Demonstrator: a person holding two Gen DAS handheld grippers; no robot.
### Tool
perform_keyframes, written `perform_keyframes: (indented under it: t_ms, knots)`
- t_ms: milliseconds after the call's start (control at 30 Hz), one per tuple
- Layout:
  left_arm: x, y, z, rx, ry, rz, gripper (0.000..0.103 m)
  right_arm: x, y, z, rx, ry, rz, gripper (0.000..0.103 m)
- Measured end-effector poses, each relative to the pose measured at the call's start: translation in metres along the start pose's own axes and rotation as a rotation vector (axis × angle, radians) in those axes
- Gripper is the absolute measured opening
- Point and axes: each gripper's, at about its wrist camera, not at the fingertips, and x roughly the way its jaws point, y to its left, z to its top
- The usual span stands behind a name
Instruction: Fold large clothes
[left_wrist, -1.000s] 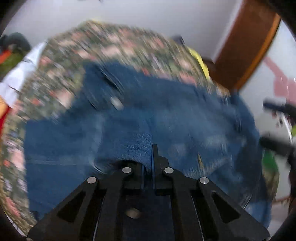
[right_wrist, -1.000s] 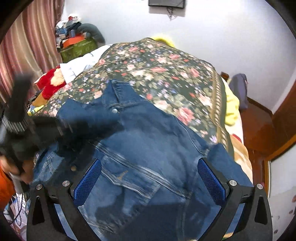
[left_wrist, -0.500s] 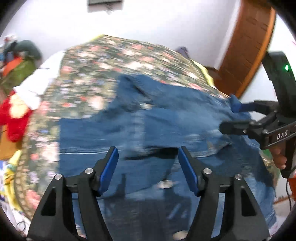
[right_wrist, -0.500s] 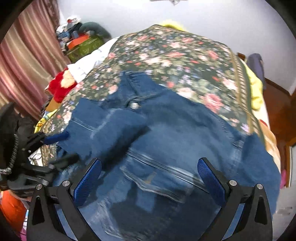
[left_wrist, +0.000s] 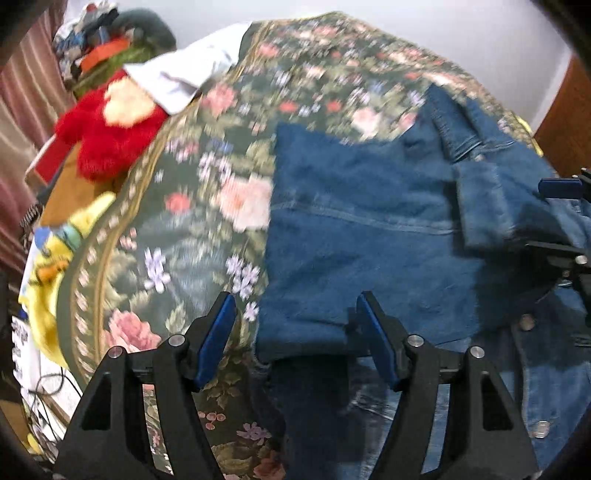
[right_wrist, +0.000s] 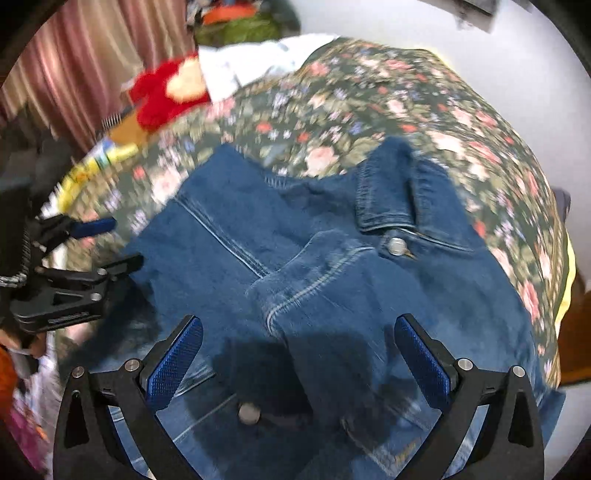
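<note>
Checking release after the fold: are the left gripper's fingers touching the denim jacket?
Cannot tell. In the left wrist view the left gripper is open over the denim jacket; its right finger overlaps the folded edge, and neither view shows contact or a gap plainly.

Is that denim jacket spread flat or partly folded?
Partly folded: the denim jacket has one side and a sleeve laid over its front on the floral bedspread.

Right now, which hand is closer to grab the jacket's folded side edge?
Probably left. The left gripper hangs with open jaws right over the denim jacket's left edge; the right gripper, also open, sits above its middle.
</note>
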Motion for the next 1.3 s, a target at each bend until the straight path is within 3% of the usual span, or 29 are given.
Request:
perform_keyframes:
  t_ms: [100,233,300,333,367,467,733,867,1000,1300]
  knots:
    - [0.018,0.002,-0.007,-0.016,0.041,-0.005,0.068,0.035,0.006,0.004,-0.03,0.086,-0.047,0.095]
    - [0.02,-0.009,-0.014,0.036,0.018,0.03,0.073,0.062,0.012,-0.004,-0.095,0.116,-0.13,0.083]
    - [0.022,-0.013,-0.018,0.066,0.014,0.053,0.076,0.061,0.015,-0.006,-0.125,0.086,-0.152,0.069]
    - [0.023,-0.016,-0.02,0.081,0.011,0.067,0.076,0.057,0.016,-0.006,-0.13,0.071,-0.155,0.05]
    - [0.023,-0.017,-0.02,0.092,0.01,0.074,0.077,0.052,0.014,-0.006,-0.125,0.059,-0.165,0.042]
    - [0.024,-0.017,-0.019,0.09,0.013,0.072,0.077,0.036,0.003,-0.006,-0.067,0.022,-0.11,0.026]
    - [0.024,-0.01,-0.012,0.054,0.051,0.046,0.077,-0.029,-0.047,-0.01,0.153,-0.146,-0.07,0.02]
    - [0.02,-0.012,-0.009,0.031,0.067,0.053,0.077,-0.059,-0.081,-0.036,0.249,-0.192,-0.072,0.017]
    - [0.004,-0.014,0.002,-0.019,0.037,-0.006,0.077,-0.076,-0.108,-0.066,0.334,-0.201,-0.051,0.017]
    - [0.005,-0.034,0.011,-0.003,0.05,0.014,0.077,-0.072,-0.143,-0.13,0.474,-0.168,-0.022,0.017]
